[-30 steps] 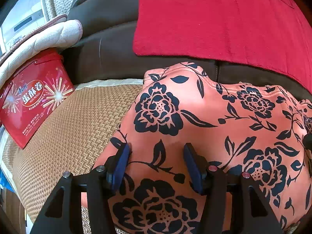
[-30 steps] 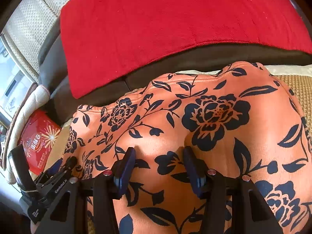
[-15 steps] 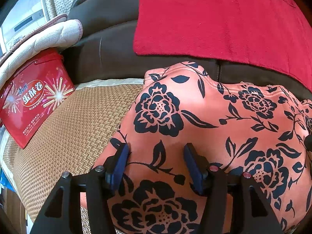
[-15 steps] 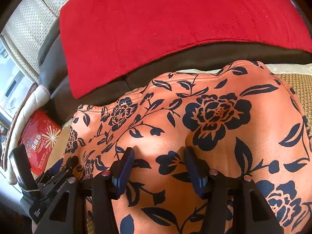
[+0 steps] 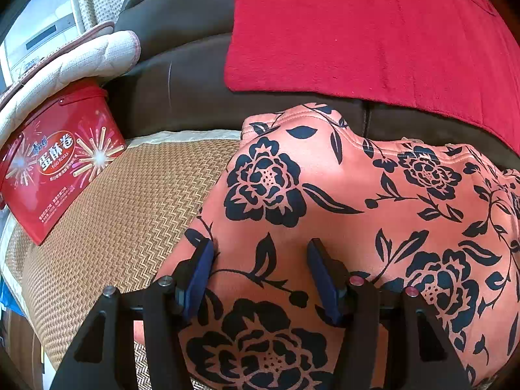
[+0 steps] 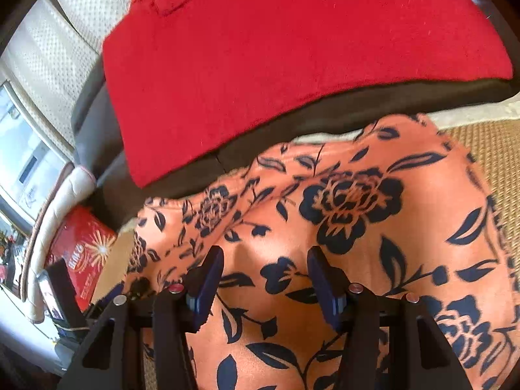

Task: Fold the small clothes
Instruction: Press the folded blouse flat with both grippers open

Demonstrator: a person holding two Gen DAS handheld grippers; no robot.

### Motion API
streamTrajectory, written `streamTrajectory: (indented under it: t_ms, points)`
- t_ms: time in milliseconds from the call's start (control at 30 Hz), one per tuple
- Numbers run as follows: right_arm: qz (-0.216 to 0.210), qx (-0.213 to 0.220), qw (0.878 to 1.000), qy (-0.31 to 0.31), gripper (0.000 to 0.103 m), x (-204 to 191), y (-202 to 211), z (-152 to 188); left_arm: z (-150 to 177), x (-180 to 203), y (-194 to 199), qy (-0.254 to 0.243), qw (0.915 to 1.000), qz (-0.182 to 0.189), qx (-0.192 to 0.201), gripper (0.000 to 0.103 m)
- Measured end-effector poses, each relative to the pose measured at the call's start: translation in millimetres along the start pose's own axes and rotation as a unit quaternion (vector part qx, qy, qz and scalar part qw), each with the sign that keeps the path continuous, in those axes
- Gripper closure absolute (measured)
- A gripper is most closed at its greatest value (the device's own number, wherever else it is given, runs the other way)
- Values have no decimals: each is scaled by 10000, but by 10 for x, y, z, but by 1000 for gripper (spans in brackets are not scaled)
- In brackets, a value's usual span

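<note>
Lying under both grippers, floral garment [image 5: 341, 195] spans the gaps, left gripper [image 5: 260, 273] and right gripper [image 6: 265, 276] jaws spread.

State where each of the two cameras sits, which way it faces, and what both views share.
Left wrist: sits on the left gripper, facing forward over the floral garment toward the sofa; its open fingers show.
Right wrist: sits on the right gripper, facing likewise; its open fingers show.
Shared: garment, red cloth, red box, woven mat.
</note>
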State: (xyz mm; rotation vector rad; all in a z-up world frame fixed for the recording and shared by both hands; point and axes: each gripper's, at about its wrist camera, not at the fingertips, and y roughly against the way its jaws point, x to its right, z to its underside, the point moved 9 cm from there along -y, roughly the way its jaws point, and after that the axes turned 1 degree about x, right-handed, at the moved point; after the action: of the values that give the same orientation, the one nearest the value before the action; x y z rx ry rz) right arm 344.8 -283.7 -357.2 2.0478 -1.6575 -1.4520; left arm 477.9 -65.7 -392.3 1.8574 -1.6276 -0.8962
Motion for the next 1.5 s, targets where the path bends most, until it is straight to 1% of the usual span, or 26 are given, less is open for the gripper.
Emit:
streamTrajectory:
  t_ms: [67, 167, 300, 433, 467, 600, 700, 800, 933, 1067, 1233, 1367, 1500]
  points:
    - [-19, 202, 9998, -39, 45, 12, 87, -66, 1, 4, 0, -8, 10000, -19, 2, 42]
    - [43, 338, 9994, -57, 45, 42, 145, -139, 3, 9, -3, -6, 10000, -36, 3, 42]
    - [253, 236, 9992, -212, 45, 171, 102, -128, 6, 19, -2, -8, 10000, -55, 5, 42]
    - [450, -80, 9982, -386, 45, 331, -19, -50, 6, 25, 1, -4, 10000, -56, 6, 42]
    - [456, -101, 9981, -407, 45, 343, -19, -33, 6, 22, -1, -7, 10000, -52, 5, 42]
    - [457, -85, 9982, -374, 45, 327, 9, -37, -4, 14, 17, 26, 10000, -30, 24, 42]
    - [390, 7, 9984, -405, 45, 304, 51, -62, -41, 4, 80, 92, 9999, 31, 123, 42]
    - [361, 231, 9986, -311, 45, 274, 156, -130, -107, 36, 176, 86, 9994, 91, 309, 42]
    - [375, 450, 9978, -307, 45, 308, 279, -198, -163, 182, 298, -1, 9983, 301, 500, 42]
    - [414, 478, 9973, -382, 45, 405, 340, -227, -166, 394, 378, -161, 9969, 534, 561, 42]
    - [477, 464, 9968, -441, 45, 512, 378, -243, -125, 635, 442, -289, 9955, 715, 545, 42]
    - [496, 411, 9965, -526, 45, 576, 371, -235, -74, 793, 417, -370, 9948, 857, 404, 42]
    - [523, 323, 9965, -571, 45, 620, 345, -212, -27, 860, 381, -428, 9949, 855, 335, 42]
